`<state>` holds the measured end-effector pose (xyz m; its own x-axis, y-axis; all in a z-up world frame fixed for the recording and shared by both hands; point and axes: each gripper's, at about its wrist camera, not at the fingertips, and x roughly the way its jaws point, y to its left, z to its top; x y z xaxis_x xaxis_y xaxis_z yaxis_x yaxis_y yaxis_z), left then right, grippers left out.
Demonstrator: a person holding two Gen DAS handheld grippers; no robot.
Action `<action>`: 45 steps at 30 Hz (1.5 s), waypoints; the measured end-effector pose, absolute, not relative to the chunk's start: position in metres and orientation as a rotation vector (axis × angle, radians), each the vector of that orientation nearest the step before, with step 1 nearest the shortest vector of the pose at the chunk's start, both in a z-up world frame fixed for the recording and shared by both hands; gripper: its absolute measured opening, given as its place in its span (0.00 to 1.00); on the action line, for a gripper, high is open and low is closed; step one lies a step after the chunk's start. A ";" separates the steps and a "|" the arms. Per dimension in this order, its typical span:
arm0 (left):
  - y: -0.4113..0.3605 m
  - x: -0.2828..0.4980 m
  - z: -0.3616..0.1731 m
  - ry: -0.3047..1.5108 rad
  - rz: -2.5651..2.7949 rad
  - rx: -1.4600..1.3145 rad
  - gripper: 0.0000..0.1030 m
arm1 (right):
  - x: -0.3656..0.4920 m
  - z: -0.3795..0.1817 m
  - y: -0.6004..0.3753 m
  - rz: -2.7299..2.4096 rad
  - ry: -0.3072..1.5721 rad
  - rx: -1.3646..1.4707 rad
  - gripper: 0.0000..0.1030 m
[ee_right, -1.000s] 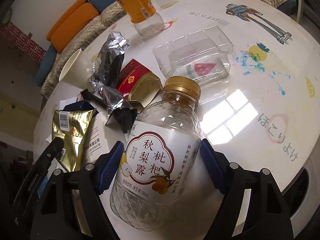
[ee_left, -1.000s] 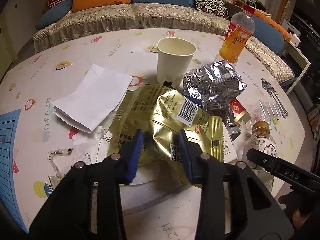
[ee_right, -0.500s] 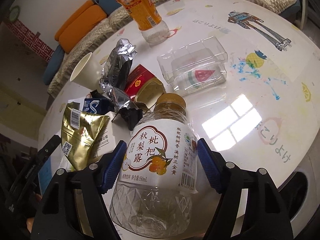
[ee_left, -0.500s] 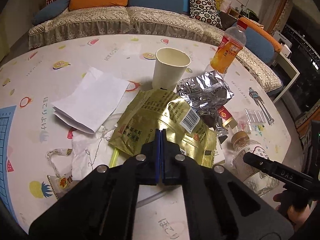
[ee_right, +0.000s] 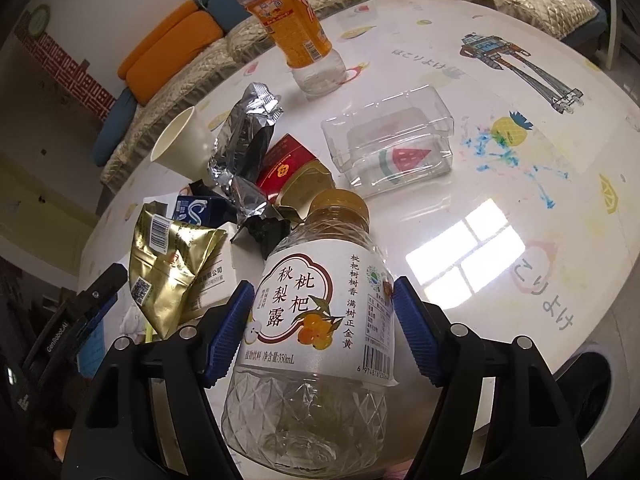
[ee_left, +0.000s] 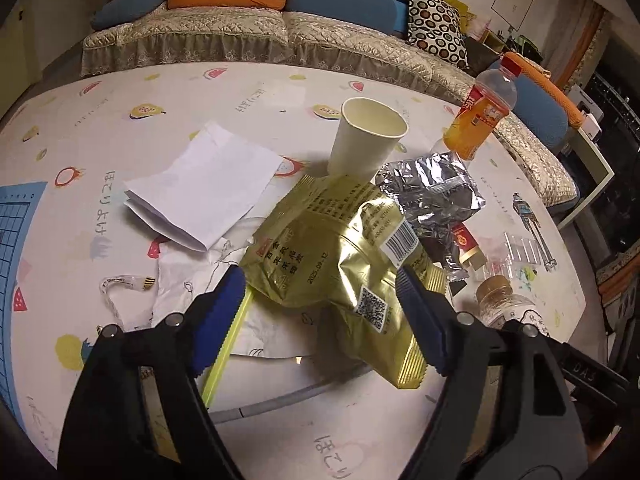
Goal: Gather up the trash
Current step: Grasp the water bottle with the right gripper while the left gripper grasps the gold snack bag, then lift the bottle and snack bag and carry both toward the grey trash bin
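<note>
A gold snack bag (ee_left: 340,256) lies in a pile of trash on the round white table (ee_left: 168,92). My left gripper (ee_left: 320,320) is open, its blue pads on either side of the bag's near end. The bag also shows in the right wrist view (ee_right: 168,268). My right gripper (ee_right: 324,328) is shut on a clear bottle with a gold cap and a white label (ee_right: 316,320). The bottle's cap shows at the right of the left wrist view (ee_left: 498,292).
A paper cup (ee_left: 368,136), silver foil bag (ee_left: 432,192), orange drink bottle (ee_right: 292,32), red-and-gold box (ee_right: 284,164), clear plastic tray (ee_right: 392,140), folded white paper (ee_left: 204,188) and a yellow straw (ee_left: 228,344) lie around. A sofa (ee_left: 256,36) stands behind the table.
My left gripper closed in front of the gold bag half a second ago and has now opened wide around it. My right gripper has closed in on the bottle.
</note>
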<state>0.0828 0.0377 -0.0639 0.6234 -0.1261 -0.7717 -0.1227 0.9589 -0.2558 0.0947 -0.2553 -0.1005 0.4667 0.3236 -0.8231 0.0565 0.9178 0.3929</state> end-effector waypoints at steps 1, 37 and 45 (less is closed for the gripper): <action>0.035 0.086 -0.065 0.912 0.006 -0.298 0.74 | 0.095 -0.101 -0.255 0.170 1.080 0.393 0.70; 0.038 0.098 -0.038 0.818 -0.078 -0.418 0.00 | 0.084 -0.089 -0.269 0.201 1.039 0.410 0.69; 0.020 0.068 0.006 0.759 -0.155 -0.351 0.00 | 0.058 -0.062 -0.292 0.195 0.988 0.412 0.69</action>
